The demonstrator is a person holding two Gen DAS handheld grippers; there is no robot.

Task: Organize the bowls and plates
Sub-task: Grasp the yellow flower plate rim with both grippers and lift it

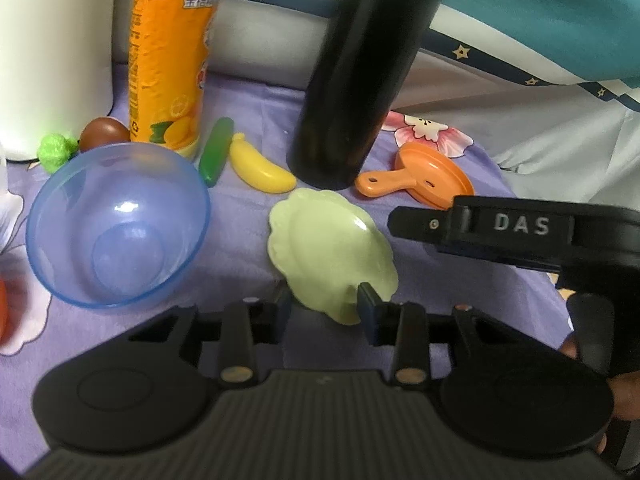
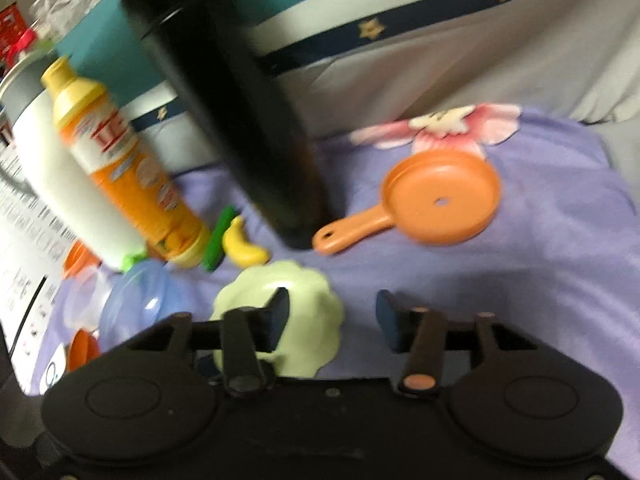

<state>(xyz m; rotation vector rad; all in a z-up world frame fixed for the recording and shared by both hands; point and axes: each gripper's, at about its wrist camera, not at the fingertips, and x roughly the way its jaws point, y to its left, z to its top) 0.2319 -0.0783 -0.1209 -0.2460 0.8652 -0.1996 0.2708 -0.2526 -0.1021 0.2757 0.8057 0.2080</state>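
Note:
A pale green scalloped plate [image 1: 332,248] lies tilted on the purple cloth. My left gripper [image 1: 326,300] has its jaws around the plate's near edge, shut on it. A clear blue bowl [image 1: 118,224] stands to the left of the plate. In the right wrist view the same green plate [image 2: 308,312] lies under my left finger, and my right gripper [image 2: 332,312] is open with nothing between its fingers. The blue bowl [image 2: 144,300] shows at the lower left there. My right gripper's black body also reaches in at the right of the left wrist view.
A tall black cylinder [image 1: 360,80] stands behind the plate. An orange toy pan [image 2: 440,196] lies to the right. An orange bottle [image 1: 168,56], a toy banana [image 1: 260,164], a green toy vegetable [image 1: 216,152], a brown egg [image 1: 104,132] and a white container [image 1: 52,48] crowd the back left.

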